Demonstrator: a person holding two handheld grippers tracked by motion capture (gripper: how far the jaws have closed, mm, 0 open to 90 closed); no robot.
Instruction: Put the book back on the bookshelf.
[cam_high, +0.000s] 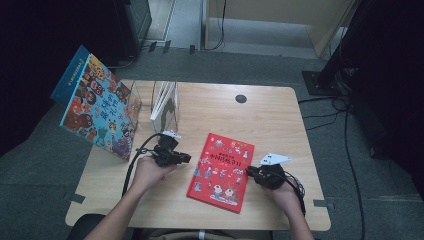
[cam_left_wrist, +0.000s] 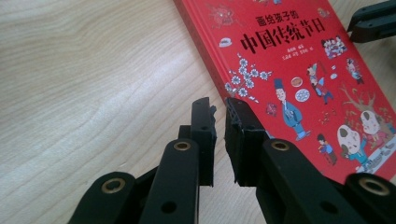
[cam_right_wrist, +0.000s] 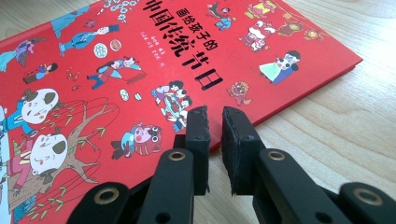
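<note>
A red picture book with black Chinese title lettering lies flat on the wooden table, front and centre. My left gripper sits just left of the book's spine edge and points right at it. In the left gripper view its jaws stand nearly together with only a thin slit, nothing between them, hovering at the edge of the book. My right gripper is at the book's right edge, pointing left. Its jaws are likewise almost together and empty, just at the rim of the book's cover.
A large blue illustrated book leans upright at the table's left edge. Beside it stands a clear book holder with a thin white book inside. A round black cable hole sits at the table's back. Cables trail on the floor to the right.
</note>
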